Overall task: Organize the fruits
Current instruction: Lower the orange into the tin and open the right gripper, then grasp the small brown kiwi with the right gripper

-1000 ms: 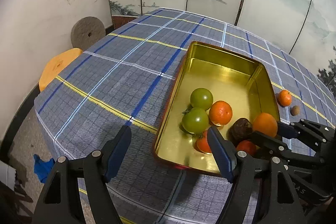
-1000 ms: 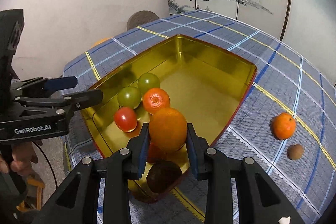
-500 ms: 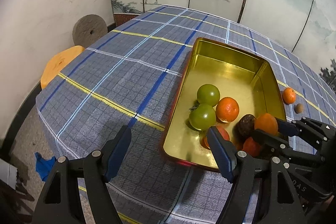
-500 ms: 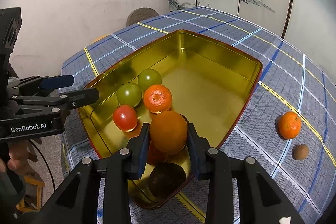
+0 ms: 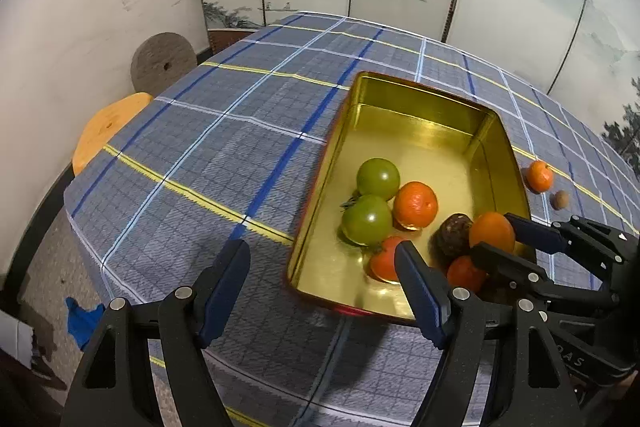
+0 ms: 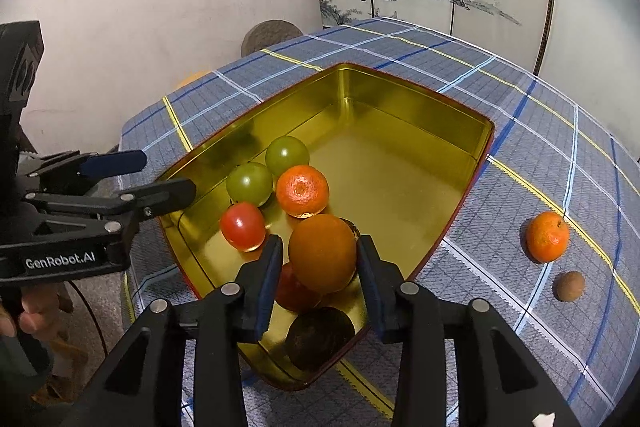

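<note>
my right tongs [image 6: 320, 263] are opening, orange [image 6: 322, 251] between the pads; a sliver of gap shows on both sides, so i think it's already let go and resting on the fruit under it in the tin [image 6: 420, 99]. to do this well: open slow, let the orange settle, don't lift till the pads are clear. a dark fruit [image 6: 320, 337] sits right under my fingers, a red one [image 6: 242, 226] just left, so i'd back out straight, no sideways swipe. my left tongs [image 5: 322, 289] are about half open, holding nothing, parked over the tin's near corner. a tangerine [image 6: 547, 235] and a small brown fruit [image 6: 568, 285] lie on the cloth [image 6: 540, 131] off to my right, probably next.
</note>
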The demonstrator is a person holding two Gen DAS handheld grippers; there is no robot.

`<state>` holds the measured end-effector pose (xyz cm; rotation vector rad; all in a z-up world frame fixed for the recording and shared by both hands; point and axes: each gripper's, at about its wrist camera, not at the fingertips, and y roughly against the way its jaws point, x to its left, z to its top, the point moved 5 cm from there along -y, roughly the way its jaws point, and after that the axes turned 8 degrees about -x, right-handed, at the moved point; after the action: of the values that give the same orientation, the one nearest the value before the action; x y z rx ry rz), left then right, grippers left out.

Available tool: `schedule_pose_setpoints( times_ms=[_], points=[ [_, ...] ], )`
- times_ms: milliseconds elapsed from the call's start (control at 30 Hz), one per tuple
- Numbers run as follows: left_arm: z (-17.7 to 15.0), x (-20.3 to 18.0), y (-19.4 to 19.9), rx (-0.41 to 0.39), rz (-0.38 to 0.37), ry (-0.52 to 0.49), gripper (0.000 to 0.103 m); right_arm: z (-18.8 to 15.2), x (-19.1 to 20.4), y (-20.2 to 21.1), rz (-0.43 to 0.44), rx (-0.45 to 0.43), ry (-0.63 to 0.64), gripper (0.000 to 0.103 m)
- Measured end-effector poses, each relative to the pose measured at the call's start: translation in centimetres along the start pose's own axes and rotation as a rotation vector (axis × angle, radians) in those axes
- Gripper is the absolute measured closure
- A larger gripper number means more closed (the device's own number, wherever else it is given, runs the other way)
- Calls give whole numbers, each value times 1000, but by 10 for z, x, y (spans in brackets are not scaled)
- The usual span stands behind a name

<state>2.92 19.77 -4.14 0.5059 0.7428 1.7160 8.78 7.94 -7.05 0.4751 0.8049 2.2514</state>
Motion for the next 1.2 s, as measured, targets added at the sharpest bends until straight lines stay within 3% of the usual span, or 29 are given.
schedule_pose_setpoints(
  times_ms=[200, 467, 933, 1200],
  points=[
    [3, -11, 2, -6, -14, -24, 28, 4, -4, 12, 5, -38, -24, 57],
    [6, -30, 4, -14, -38, -62, 28, 9, -24, 36, -23, -95, -66, 56],
    [13, -77, 0, -16, -102, -140, 28, -30, -123, 62, -235, -67, -203, 56],
    [21, -106, -7, -14, -139, -184, 28, -52, -161, 55, -300, -26, -250, 56]
  ],
)
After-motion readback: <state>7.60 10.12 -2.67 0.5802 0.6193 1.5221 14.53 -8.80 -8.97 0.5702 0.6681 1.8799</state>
